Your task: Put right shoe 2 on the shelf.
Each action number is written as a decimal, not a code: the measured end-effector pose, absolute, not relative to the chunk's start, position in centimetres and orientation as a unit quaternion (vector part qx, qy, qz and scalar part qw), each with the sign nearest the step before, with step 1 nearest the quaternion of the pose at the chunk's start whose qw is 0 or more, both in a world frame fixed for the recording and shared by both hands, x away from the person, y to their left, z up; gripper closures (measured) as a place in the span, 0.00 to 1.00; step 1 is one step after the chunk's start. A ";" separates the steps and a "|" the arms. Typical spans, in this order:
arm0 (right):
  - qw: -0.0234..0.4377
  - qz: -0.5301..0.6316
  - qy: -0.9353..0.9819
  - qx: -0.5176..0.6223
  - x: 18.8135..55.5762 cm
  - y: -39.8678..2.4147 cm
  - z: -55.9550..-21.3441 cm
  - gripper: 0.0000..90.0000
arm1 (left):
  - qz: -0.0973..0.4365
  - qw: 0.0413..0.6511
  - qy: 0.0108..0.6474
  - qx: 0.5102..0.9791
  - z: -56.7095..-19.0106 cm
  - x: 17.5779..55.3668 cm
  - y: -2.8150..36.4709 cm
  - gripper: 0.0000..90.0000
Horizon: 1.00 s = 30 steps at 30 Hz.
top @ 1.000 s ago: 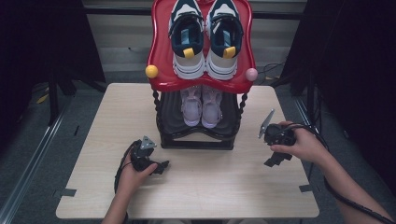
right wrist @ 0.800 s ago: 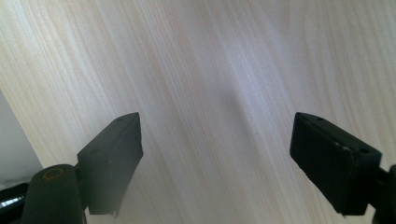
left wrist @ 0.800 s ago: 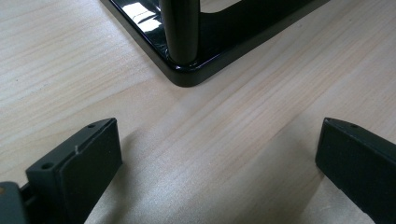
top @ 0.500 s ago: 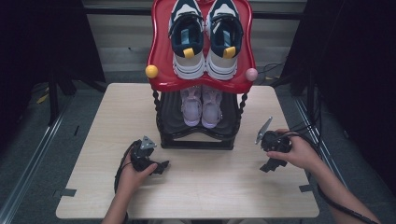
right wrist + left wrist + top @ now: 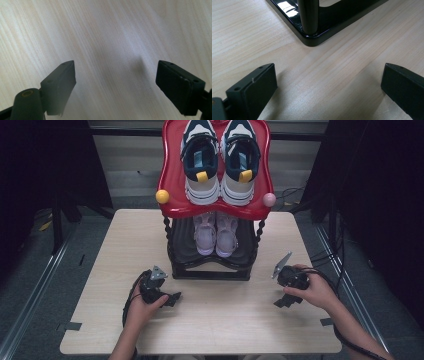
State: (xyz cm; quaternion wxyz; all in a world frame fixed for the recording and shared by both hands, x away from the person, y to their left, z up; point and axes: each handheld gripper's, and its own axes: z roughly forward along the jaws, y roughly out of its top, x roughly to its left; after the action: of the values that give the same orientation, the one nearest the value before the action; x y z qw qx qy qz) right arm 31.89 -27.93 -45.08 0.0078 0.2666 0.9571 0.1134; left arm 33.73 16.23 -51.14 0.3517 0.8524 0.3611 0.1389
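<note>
Pale wooden table (image 5: 110, 250), rectangular, bearing everything else. At mid-table, toward the far edge: two-tier shoe rack (image 5: 214, 266) with glossy black base and twisted black posts, topped by a glossy red shelf (image 5: 173, 175) carrying a yellow knob (image 5: 162, 196) at its left front corner and a pink knob (image 5: 269, 199) at its right front corner. On the red shelf: pair of navy, white and grey sneakers (image 5: 219, 160) with yellow pull tabs, side by side, toes away from the person. On the black lower tier: pair of small lilac sneakers (image 5: 216, 233), side by side, under the red shelf.

Left gripper (image 5: 172, 299) low over the table, just in front of the rack's left front corner; jaws spread wide, nothing between them; black base corner and one post close ahead in the left gripper view (image 5: 309, 37). Right gripper (image 5: 286, 302) in front of the rack's right front corner, near but apart; jaws spread wide over bare wood, holding nothing.
</note>
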 end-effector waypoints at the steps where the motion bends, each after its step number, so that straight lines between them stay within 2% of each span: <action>1: 0.005 0.112 0.955 0.275 31.8 -28.0 -45.2 0.18 | 0.139 0.352 0.361 0.852 -51.1 33.7 16.2 0.00; 20: 0.027 0.184 0.937 0.295 30.8 -29.5 -48.2 0.15 | 0.139 0.352 0.361 0.853 -51.1 33.7 16.2 0.00; 30: 0.062 0.245 0.918 0.307 30.0 -30.4 -49.1 0.13 | 0.139 0.351 0.361 0.853 -51.1 33.7 16.2 0.00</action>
State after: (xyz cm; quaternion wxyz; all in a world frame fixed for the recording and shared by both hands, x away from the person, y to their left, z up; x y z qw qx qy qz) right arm 29.99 -30.40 -49.08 0.0624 0.3068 0.9177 0.2447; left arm 33.72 16.23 -51.14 0.3514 0.8526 0.3610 0.1391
